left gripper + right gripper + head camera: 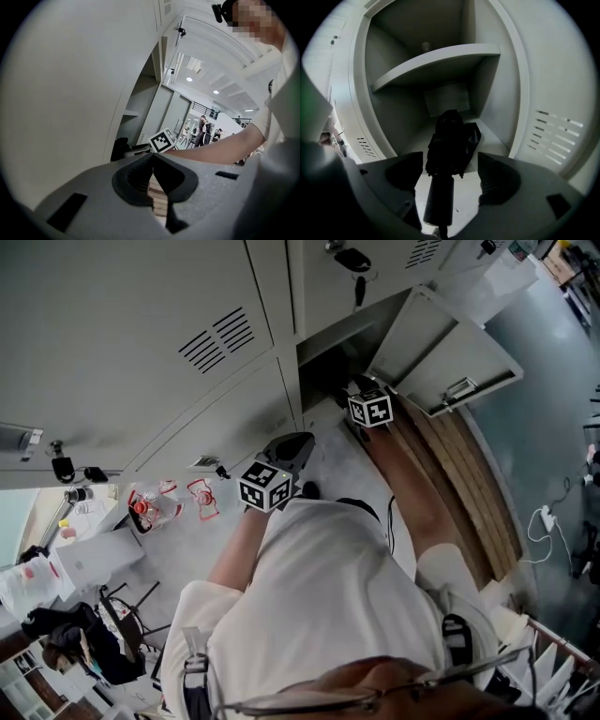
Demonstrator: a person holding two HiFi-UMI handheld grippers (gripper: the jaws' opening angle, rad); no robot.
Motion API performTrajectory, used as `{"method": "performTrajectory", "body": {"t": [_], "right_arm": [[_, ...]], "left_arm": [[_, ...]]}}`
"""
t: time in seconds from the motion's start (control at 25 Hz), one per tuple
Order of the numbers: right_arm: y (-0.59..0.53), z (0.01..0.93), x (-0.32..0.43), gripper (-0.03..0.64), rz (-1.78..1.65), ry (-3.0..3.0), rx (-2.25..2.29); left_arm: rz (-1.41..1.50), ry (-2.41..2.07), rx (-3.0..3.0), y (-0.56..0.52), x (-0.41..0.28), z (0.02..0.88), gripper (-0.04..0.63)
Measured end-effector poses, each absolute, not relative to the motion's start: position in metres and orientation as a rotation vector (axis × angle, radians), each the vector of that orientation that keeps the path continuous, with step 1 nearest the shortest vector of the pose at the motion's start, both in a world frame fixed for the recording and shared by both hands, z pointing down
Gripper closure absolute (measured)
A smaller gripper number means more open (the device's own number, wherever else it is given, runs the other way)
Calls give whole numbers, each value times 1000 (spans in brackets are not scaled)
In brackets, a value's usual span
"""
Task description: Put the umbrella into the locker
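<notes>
A folded black umbrella (451, 138) lies on the floor of the open locker (417, 61), its handle (439, 197) pointing out toward me. My right gripper (451, 165) stands open at the locker mouth with the handle between its jaws; the pads are clear of it on both sides. In the head view that right gripper (364, 399) reaches into the locker opening (323, 357), beside the swung-out door (450, 352). My left gripper (286, 457) hovers lower left in front of a closed locker door, jaws shut on nothing. In the left gripper view its jaws (152, 161) meet, and the umbrella (119, 147) shows dark inside the locker.
A shelf (440, 58) spans the locker above the umbrella. Keys (354, 263) hang from the door above. A plastic bottle (150, 507) and red items lie on the floor at left. A wooden strip (450, 474) runs along the right. People (206, 126) stand far behind.
</notes>
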State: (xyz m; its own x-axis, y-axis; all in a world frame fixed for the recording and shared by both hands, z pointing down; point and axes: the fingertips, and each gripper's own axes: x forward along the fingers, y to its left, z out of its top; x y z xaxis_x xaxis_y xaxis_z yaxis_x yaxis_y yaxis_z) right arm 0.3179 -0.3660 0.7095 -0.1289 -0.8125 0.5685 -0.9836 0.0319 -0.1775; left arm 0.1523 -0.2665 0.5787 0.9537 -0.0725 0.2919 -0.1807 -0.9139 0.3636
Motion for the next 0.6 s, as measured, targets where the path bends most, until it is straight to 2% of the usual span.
{"method": "performTrajectory", "body": {"t": [0.6], "right_arm": [[-307, 707, 302, 342, 769, -2125, 1614]], "left_arm": [[407, -164, 2714, -246, 181, 579, 592]]}}
